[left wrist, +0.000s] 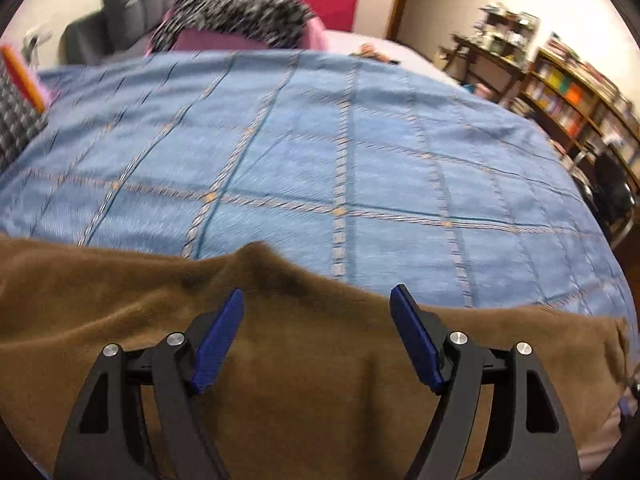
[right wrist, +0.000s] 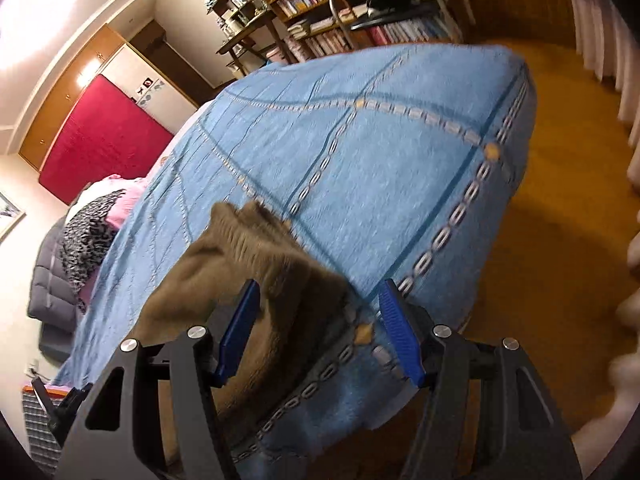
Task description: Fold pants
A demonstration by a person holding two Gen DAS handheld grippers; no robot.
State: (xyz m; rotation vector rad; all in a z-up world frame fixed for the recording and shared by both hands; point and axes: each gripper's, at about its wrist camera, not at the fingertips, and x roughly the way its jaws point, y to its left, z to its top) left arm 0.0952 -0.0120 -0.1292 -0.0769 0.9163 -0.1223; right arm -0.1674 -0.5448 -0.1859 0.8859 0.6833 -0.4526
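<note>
both tools (left wrist: 316, 336) (right wrist: 318, 334) wide apart, empty, over brown pants (left wrist: 120, 300) on bedspread (left wrist: 320, 140)

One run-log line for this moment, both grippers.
left gripper: open over brown pants | right gripper: open, pants end between fingers, unpinched | surface: blue bedspread

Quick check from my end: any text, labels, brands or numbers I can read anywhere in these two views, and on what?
None readable.
Book spines on the bookshelf: lettering too small and blurred to read.
Stickers on the white panel beside the red panel: small pictures only, no legible words.
Brown pants and blue bedspread: no tag, label or print visible.
Left gripper and right gripper: no markings on the fingers.
</note>
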